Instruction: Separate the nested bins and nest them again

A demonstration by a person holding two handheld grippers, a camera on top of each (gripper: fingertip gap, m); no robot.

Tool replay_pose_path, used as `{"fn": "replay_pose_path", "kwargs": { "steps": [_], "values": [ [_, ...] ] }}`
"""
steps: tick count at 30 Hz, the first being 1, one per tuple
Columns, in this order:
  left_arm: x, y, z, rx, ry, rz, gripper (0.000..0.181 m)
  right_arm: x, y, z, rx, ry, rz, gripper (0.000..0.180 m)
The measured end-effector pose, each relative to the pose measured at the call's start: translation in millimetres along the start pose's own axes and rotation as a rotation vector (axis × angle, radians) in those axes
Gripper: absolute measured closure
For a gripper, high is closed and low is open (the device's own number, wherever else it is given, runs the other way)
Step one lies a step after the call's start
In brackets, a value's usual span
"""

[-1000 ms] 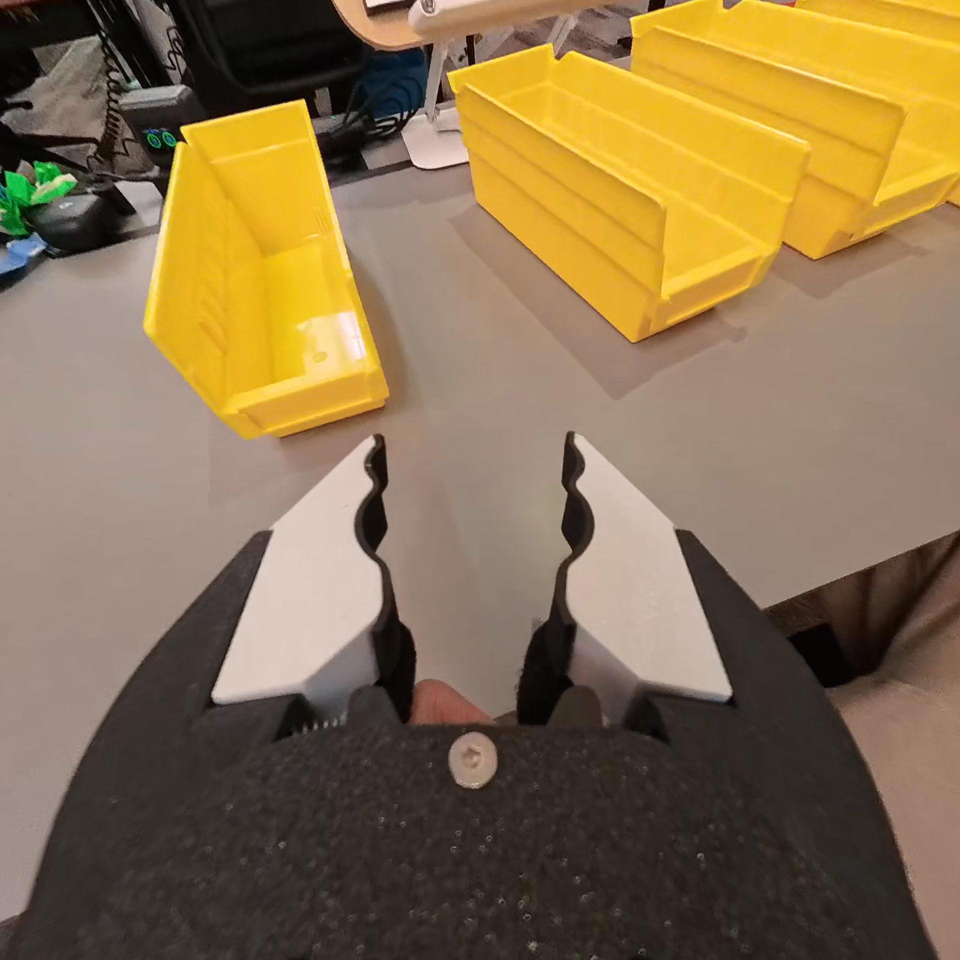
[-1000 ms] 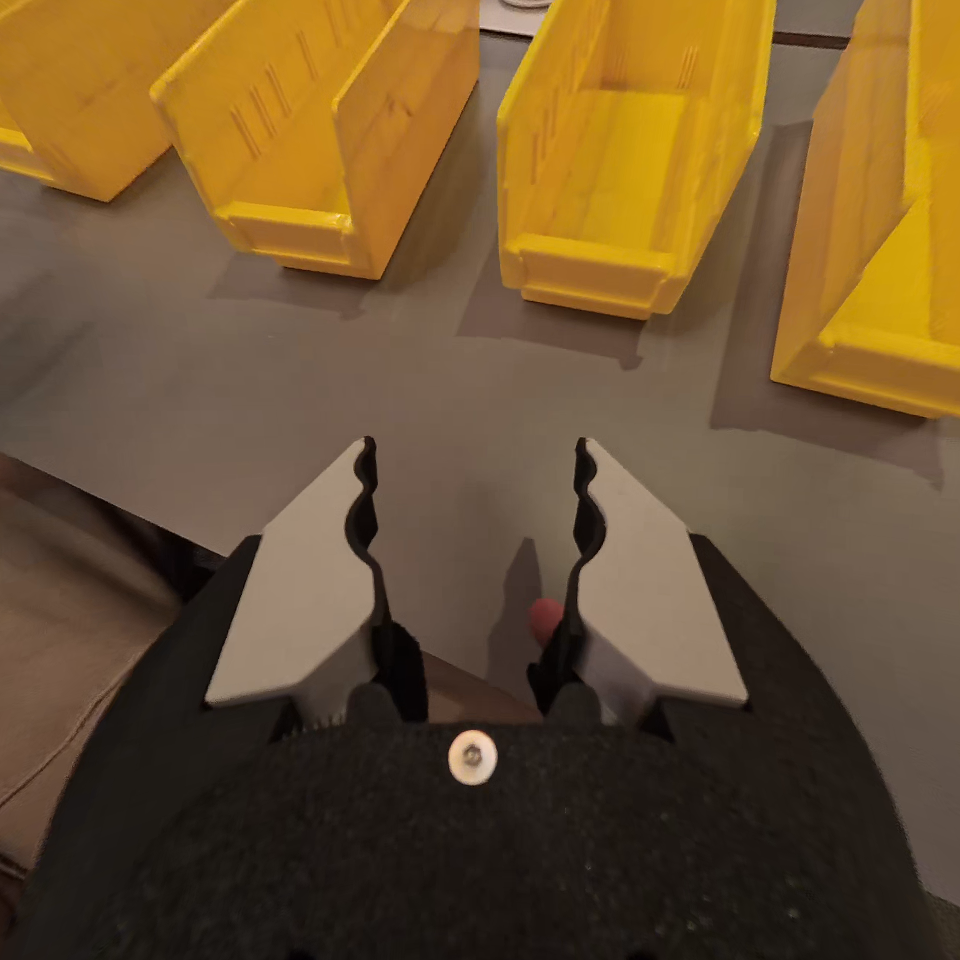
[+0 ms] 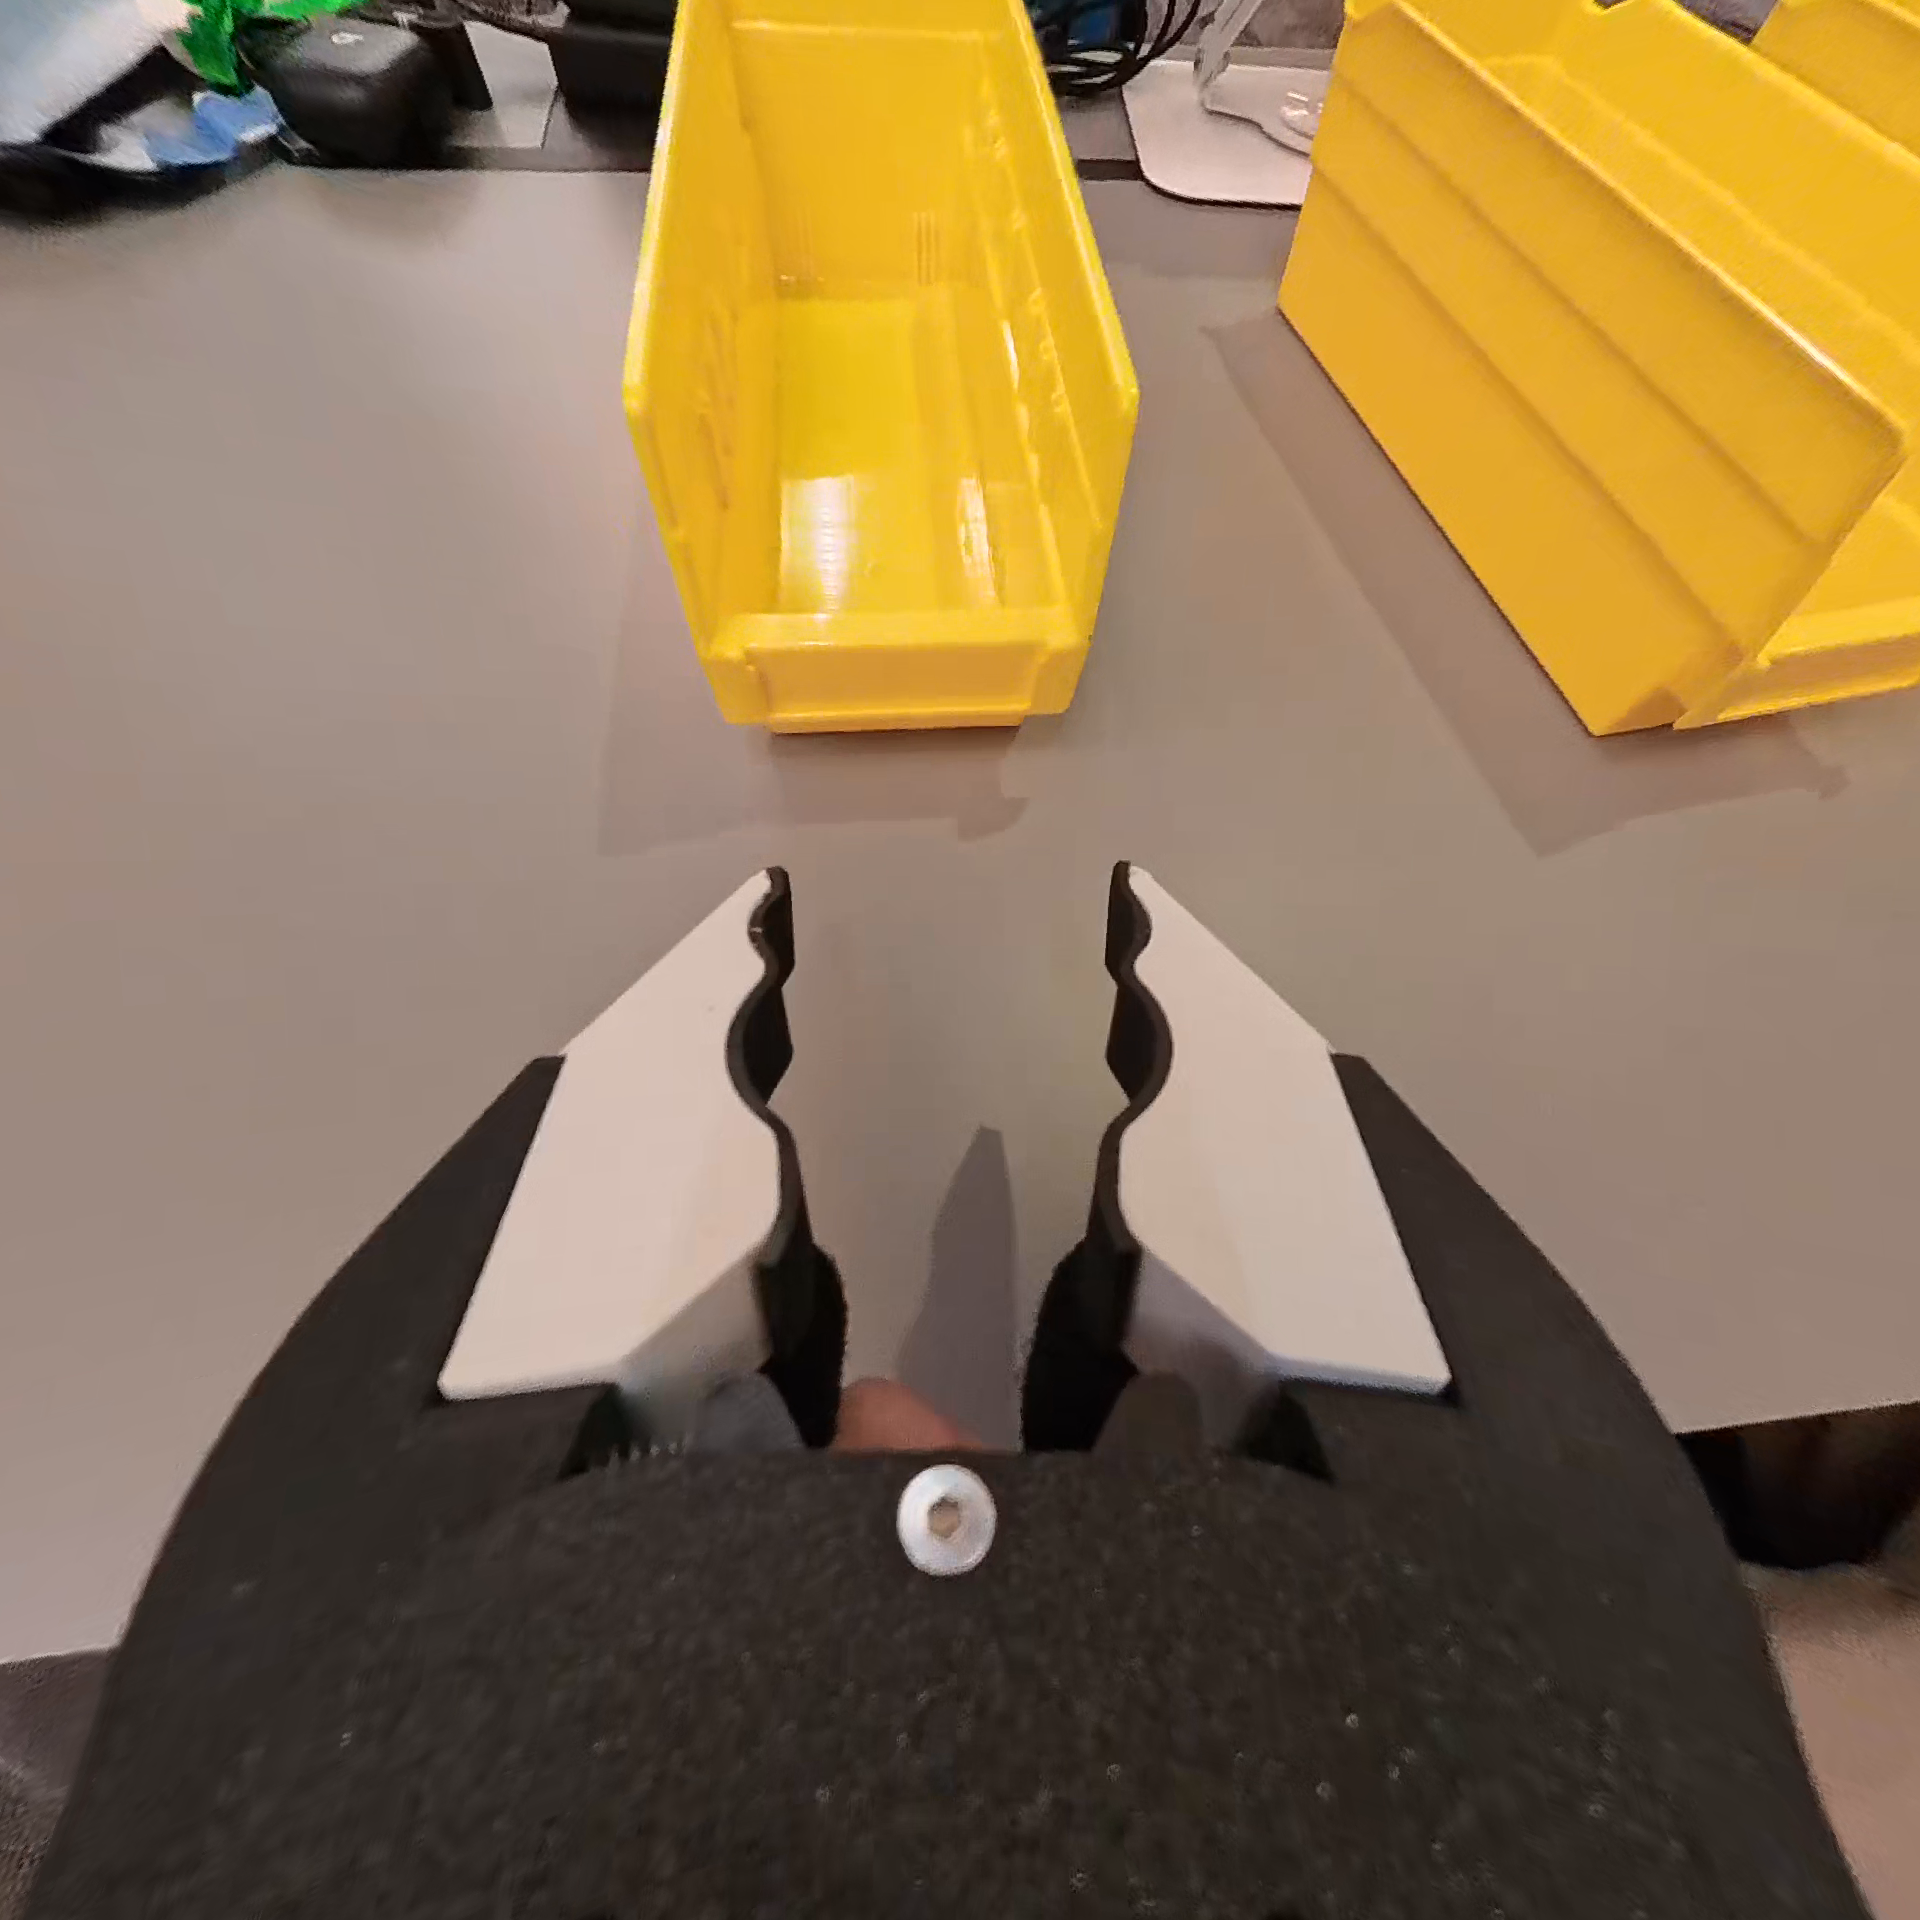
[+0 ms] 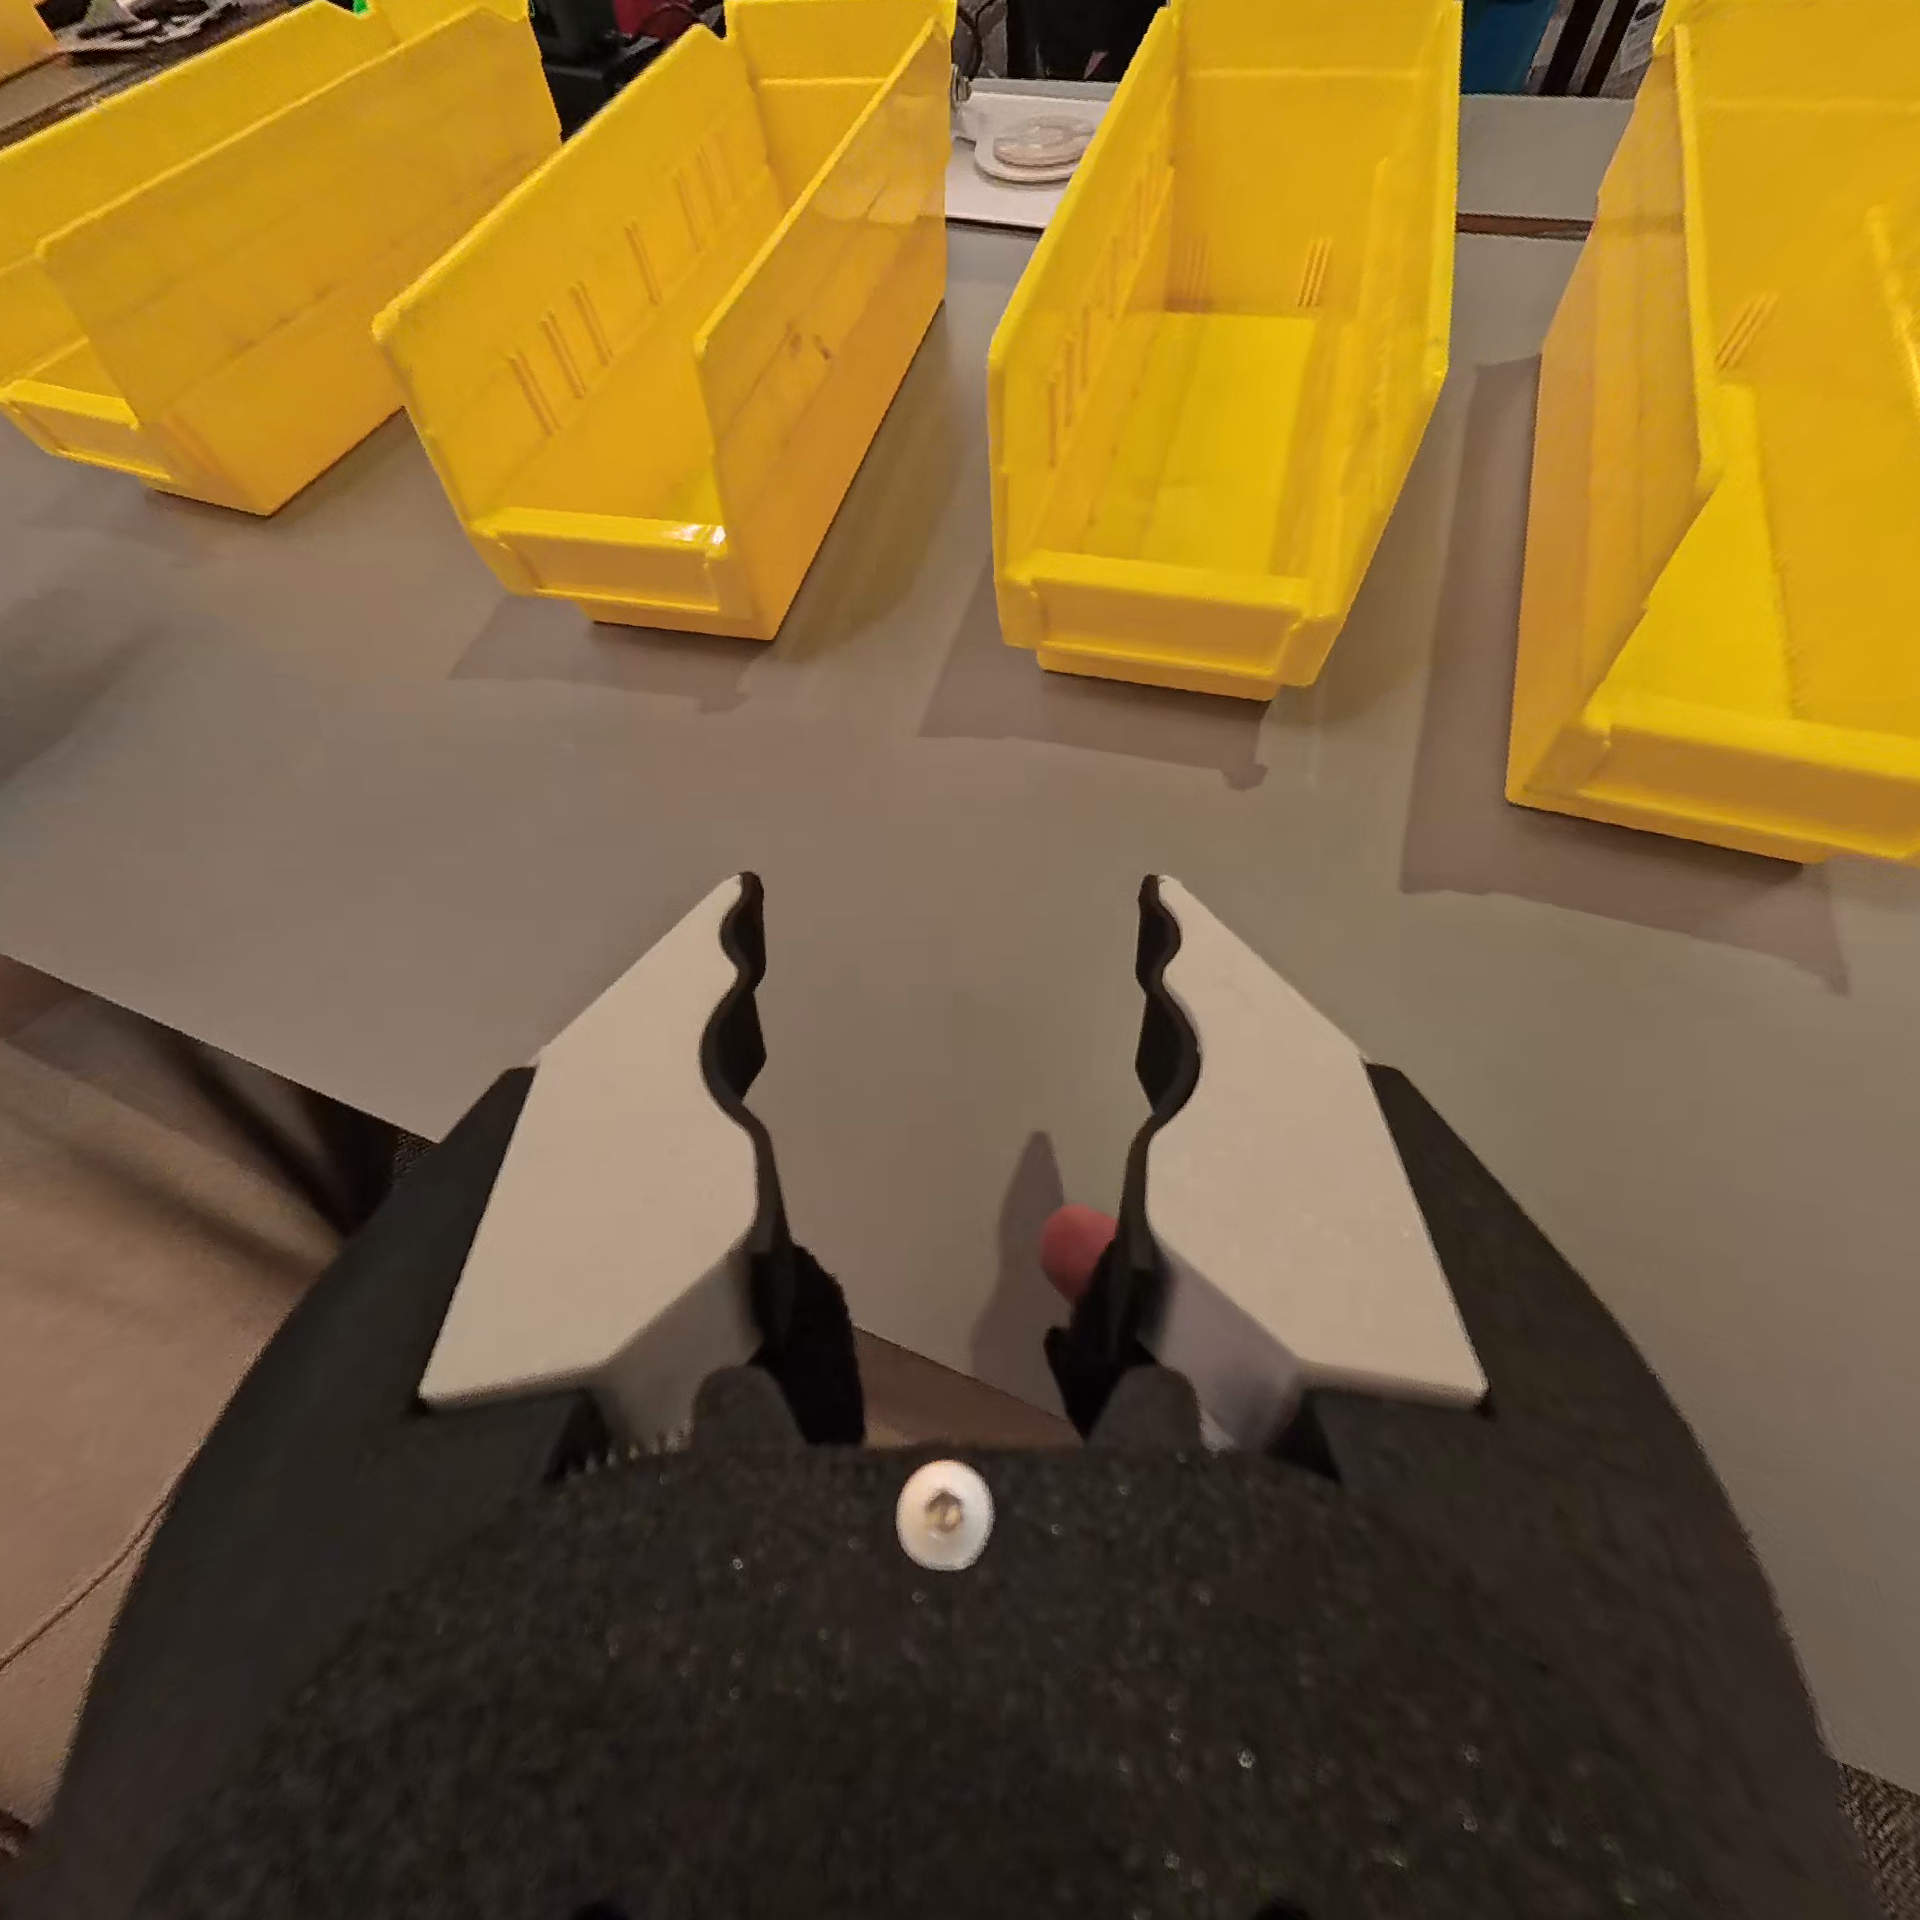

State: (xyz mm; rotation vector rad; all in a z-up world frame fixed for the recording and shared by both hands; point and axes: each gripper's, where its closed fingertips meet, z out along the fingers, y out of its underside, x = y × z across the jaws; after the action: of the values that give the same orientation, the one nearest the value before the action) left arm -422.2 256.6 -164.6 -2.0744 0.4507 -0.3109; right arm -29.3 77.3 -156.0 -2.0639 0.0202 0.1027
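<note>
Several yellow plastic bins stand apart on a grey table (image 3: 312,623). In the left wrist view one bin (image 3: 883,436) stands straight ahead with its low front lip toward me, and a second bin (image 3: 1621,416) stands to its right. My left gripper (image 3: 943,883) is open and empty, a short way in front of the first bin. In the right wrist view several bins stand in a row: one at far left (image 4: 229,301), one left of centre (image 4: 665,395), one right of centre (image 4: 1216,416) and one at far right (image 4: 1745,520). My right gripper (image 4: 948,888) is open and empty, short of them.
The table's near edge (image 4: 208,1049) runs under my right gripper, with beige cloth (image 4: 125,1299) below it. Dark bags and a green object (image 3: 239,31) lie beyond the far edge at left. A white lamp base (image 3: 1226,135) sits behind the bins.
The left gripper has swung left, so the single bin is now straight ahead and nearer. The right gripper has pulled back or tilted up a little, showing more of the row. Both jaws stay open.
</note>
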Motion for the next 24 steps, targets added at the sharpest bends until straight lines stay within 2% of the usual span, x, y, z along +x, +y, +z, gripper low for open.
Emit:
{"fn": "replay_pose_path", "kwargs": {
  "steps": [8, 18, 20, 24],
  "values": [
    [4.0, 2.7, 1.5, -0.007, -0.009, 0.037, 0.123, 1.9, -4.2, -4.9, 0.026, -0.019, 0.060, 0.113],
    [21.5, 8.1, 5.2, -0.020, 0.005, 0.144, 0.128, -0.6, -2.3, -3.5, 0.016, -0.015, 0.035, 0.115],
    [40.2, 7.9, 10.9, -0.011, 0.036, 0.161, 0.128, 1.3, -3.7, -3.7, 0.022, -0.015, 0.054, 0.115],
    [110.6, -3.5, 29.2, -0.002, 0.171, 0.113, 0.117, 5.2, -2.6, -3.8, 0.017, 0.000, 0.054, 0.115]
  ]
}}
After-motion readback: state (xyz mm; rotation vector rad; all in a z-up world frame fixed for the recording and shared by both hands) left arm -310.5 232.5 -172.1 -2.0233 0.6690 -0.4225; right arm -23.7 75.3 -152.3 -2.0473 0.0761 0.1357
